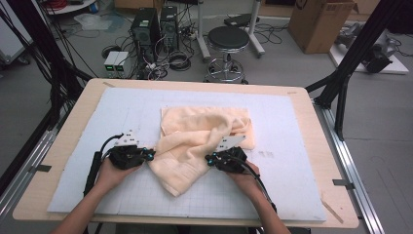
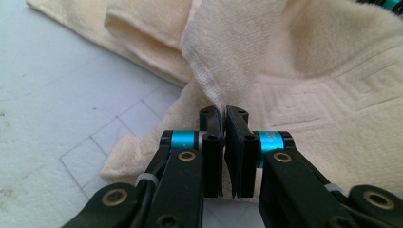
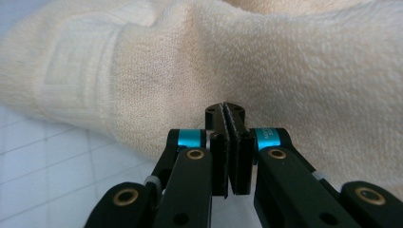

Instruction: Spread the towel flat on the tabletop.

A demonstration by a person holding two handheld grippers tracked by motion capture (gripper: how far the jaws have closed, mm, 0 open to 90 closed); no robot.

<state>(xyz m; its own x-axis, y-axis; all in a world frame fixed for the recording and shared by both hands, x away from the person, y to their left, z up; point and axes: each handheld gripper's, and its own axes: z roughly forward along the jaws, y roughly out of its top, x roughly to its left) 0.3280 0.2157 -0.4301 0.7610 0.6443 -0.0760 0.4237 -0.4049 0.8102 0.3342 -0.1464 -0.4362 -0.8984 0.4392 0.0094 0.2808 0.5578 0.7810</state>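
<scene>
A peach towel is seen bunched and partly folded on the white gridded mat that covers the counter, directly ahead of and between both sets of jaws. The left gripper is held at the towel's left edge. In the left gripper view its jaws are seen nearly together, with a thin hemmed edge of the towel pinched at the tips. The right gripper is placed at the towel's right side. Its jaws are seen closed tight in the right gripper view, and a fold of the towel appears caught at the tips, though how much cloth is held cannot be told.

The towel is judged soft, light and limp, with a looped pile that should not slip easily. Sagging and dragging are to be expected when it is lifted. Hold is best taken at the hem or a corner, where the weave is flatter and firmer, rather than on a thick fold.

Nothing else is seen on the mat near the jaws, so nothing stands in the way there. The towel's own doubled layers beyond the jaws could be caught up with the edge. A stool, computer towers and a cardboard box are seen on the floor well beyond the counter.
</scene>
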